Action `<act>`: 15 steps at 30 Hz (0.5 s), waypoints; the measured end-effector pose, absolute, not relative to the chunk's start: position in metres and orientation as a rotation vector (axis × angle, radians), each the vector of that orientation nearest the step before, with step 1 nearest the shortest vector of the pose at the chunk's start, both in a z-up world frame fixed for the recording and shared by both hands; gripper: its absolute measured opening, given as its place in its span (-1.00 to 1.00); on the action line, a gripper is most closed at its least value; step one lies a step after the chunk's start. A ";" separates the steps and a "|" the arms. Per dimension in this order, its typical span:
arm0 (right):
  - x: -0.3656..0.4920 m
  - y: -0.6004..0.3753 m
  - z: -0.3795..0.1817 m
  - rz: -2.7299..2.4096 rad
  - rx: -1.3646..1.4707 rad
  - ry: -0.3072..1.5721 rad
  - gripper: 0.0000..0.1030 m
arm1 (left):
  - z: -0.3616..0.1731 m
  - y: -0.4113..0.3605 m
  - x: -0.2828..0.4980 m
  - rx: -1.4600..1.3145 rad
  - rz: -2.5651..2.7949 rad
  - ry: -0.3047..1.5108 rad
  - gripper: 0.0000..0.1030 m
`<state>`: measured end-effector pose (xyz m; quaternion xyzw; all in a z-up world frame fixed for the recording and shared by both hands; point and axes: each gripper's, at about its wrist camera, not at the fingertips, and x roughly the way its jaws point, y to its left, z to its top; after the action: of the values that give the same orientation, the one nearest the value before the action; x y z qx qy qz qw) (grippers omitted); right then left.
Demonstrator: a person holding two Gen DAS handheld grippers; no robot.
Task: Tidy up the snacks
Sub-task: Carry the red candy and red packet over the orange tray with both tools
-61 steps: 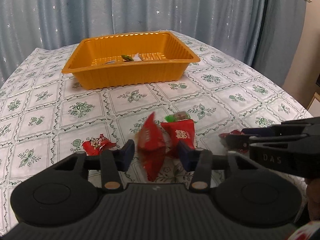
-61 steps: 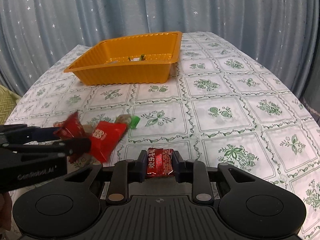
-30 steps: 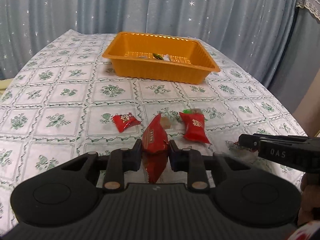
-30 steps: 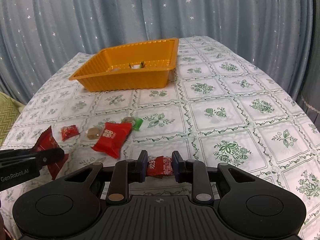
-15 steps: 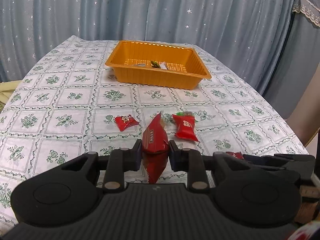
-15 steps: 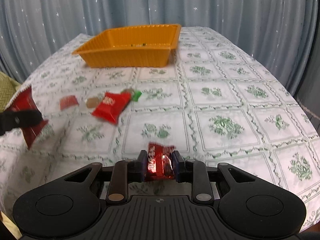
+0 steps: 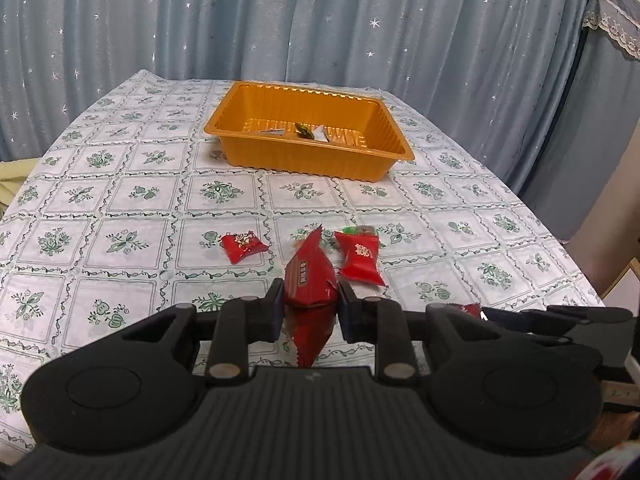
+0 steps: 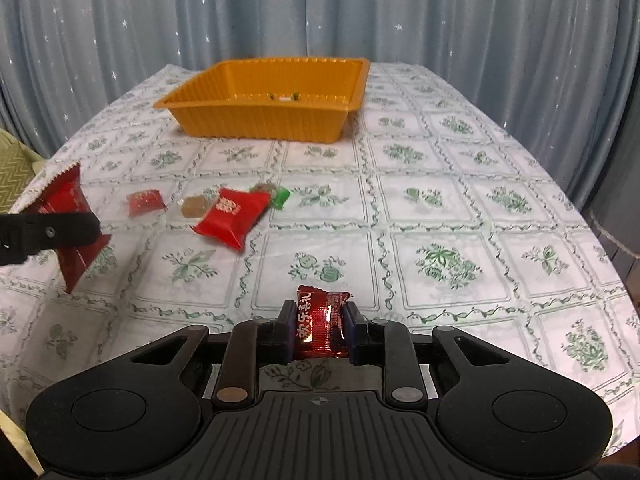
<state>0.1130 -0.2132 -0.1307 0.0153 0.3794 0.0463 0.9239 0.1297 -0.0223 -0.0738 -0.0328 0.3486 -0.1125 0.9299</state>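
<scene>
My left gripper (image 7: 308,300) is shut on a tall red snack packet (image 7: 308,276) that stands upright between the pads, above the tablecloth. My right gripper (image 8: 319,316) holds a small shiny red candy (image 8: 320,324), and its jaws are closing on it. An orange tray (image 7: 308,160) sits at the far side of the table with a few small wrapped pieces inside. In the right wrist view the left gripper (image 8: 60,228) shows at the left edge with its packet (image 8: 68,200), and the tray (image 8: 256,124) lies straight ahead.
Loose snacks lie mid-table: a small red candy (image 7: 242,246), a larger red packet (image 7: 360,258), a green candy (image 8: 281,196) and a brown candy (image 8: 194,205). A floral tablecloth (image 8: 440,200) covers the table. Blue curtains hang behind it.
Both grippers have drawn back from the loose snacks while still holding their pieces. The left one has risen slightly. The right one's candy now stands more upright between the pads.
</scene>
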 end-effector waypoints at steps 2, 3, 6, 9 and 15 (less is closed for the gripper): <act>0.110 -0.214 -0.121 0.092 0.039 0.764 -0.53 | -0.069 -0.022 0.128 -0.071 -0.233 0.711 -0.54; 0.108 -0.215 -0.116 0.091 0.046 0.757 -0.53 | -0.066 -0.023 0.128 -0.070 -0.233 0.709 -0.54; 0.102 -0.216 -0.098 0.091 0.058 0.728 -0.52 | -0.056 -0.023 0.126 -0.077 -0.237 0.706 -0.54; 0.096 -0.217 -0.081 0.098 0.079 0.701 -0.52 | -0.048 -0.023 0.123 -0.079 -0.238 0.701 -0.54; 0.094 -0.213 -0.065 0.121 0.092 0.672 -0.52 | -0.035 -0.022 0.121 -0.081 -0.226 0.692 -0.54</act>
<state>0.0937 -0.2133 -0.0646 0.0449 0.3296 0.0594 0.9412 0.1213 -0.0219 -0.0347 -0.0397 0.3381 -0.1104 0.9338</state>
